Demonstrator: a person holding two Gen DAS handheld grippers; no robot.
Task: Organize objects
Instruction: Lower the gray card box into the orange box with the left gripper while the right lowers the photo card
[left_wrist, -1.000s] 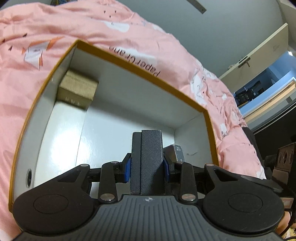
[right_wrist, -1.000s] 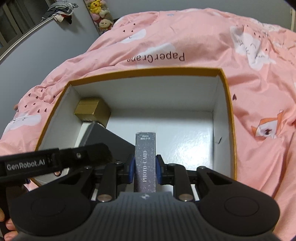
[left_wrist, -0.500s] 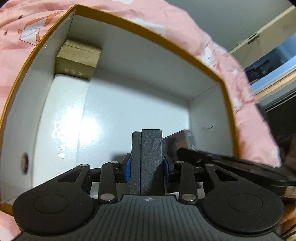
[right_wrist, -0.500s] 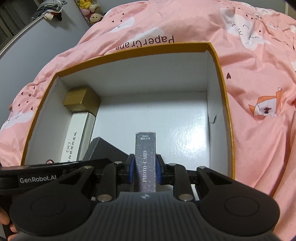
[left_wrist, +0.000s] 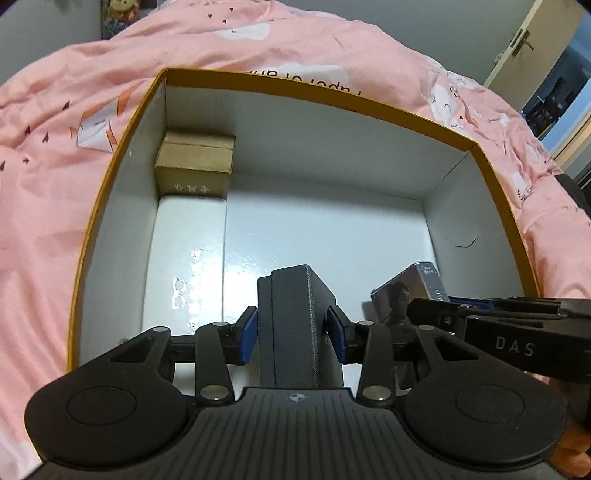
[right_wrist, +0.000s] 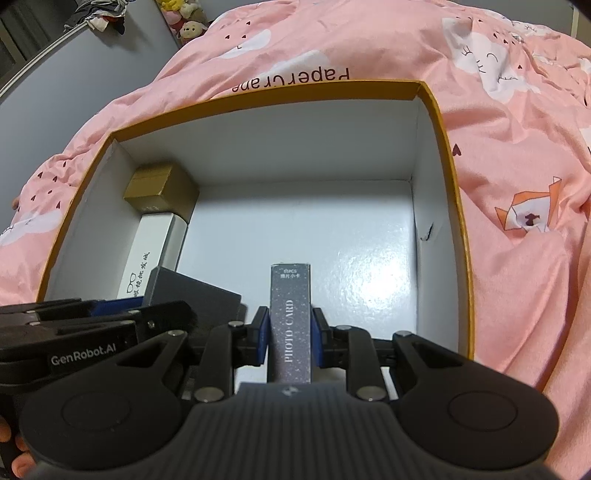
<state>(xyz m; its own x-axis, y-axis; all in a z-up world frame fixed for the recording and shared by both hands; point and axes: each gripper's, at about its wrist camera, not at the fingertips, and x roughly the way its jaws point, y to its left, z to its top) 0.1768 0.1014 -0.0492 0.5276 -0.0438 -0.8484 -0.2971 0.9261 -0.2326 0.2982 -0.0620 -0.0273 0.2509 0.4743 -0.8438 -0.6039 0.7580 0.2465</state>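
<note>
Four small boxes in and over an open storage box

Against the storage box (right_wrist: 439, 122), white inside with an orange rim: a gold carton (right_wrist: 159, 192) sat in its far left corner, a long white box (right_wrist: 151, 251) lay flat just before it, a dark grey case (left_wrist: 291, 325) stood upright nearer, and a speckled "PHOTO CARD" pack (right_wrist: 290, 321) stood upright beside the case.

One orange-rimmed box (right_wrist: 448, 177) on a pink duvet (right_wrist: 517, 258) holds four smaller boxes. They are one gold (right_wrist: 159, 188), one white (right_wrist: 151, 247), one dark grey (left_wrist: 291, 317) and one photo-card pack (right_wrist: 290, 321).
</note>
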